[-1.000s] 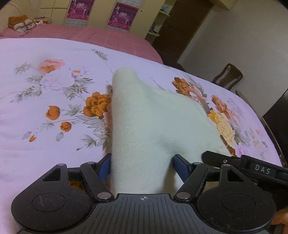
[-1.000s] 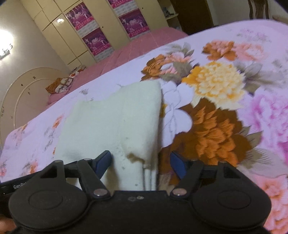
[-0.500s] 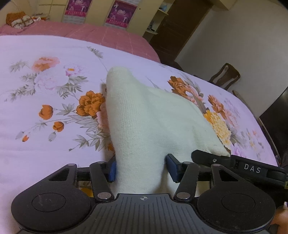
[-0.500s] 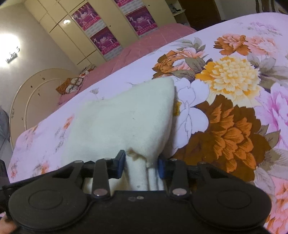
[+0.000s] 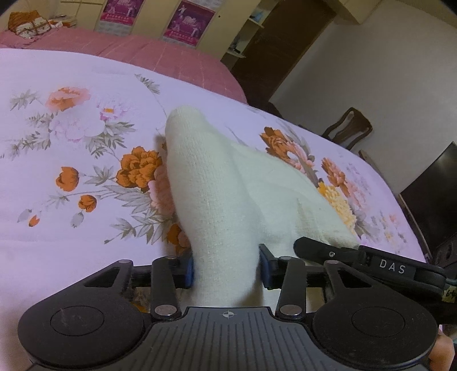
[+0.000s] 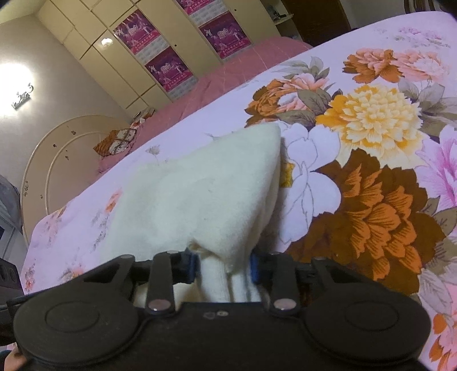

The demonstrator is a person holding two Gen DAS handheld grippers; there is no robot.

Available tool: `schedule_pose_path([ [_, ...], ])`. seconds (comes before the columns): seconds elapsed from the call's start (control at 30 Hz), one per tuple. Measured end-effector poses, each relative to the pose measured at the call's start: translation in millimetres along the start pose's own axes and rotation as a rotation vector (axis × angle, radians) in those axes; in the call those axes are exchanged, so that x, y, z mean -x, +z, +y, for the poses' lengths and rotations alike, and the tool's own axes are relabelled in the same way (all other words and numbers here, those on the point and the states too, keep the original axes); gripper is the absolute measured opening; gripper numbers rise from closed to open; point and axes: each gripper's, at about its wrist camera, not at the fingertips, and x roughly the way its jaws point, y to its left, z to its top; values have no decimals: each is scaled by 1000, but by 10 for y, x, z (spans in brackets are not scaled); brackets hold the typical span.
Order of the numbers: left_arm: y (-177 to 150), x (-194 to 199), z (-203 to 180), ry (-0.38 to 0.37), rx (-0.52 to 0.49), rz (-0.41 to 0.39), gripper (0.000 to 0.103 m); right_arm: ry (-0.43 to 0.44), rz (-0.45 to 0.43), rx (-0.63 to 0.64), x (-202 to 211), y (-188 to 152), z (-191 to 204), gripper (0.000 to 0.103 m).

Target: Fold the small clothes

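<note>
A small cream knitted garment (image 5: pixel 217 185) lies on the floral bedspread (image 5: pixel 71 142). My left gripper (image 5: pixel 227 268) is shut on its near left edge, with the cloth bunched between the blue pads. My right gripper (image 6: pixel 224 266) is shut on the garment (image 6: pixel 205 199) at its near right edge. In the left wrist view the right gripper's black body (image 5: pixel 371 265) shows just to the right. The near edge is raised off the bed; the far end still rests on it.
The bedspread (image 6: pixel 371 199) spreads wide on all sides of the garment. A pink quilt (image 5: pixel 128 51) lies beyond it, with a bundle (image 5: pixel 27 24) at the far left. A dark chair (image 5: pixel 348 128) and a doorway stand beyond the right edge.
Both grippers went from open around the garment's near edge to shut on it. The gripped edge has lifted slightly and the cloth has drawn into ridges.
</note>
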Motion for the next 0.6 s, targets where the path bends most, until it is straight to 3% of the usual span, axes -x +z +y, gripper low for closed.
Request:
schedule_pose_path([
  [0.33, 60, 203, -79, -36, -24, -45, 36, 37, -40, 7, 162, 34, 149, 30],
  [0.6, 145, 717, -12, -38, -39, -105, 36, 102, -65, 18, 352, 25, 547, 30],
])
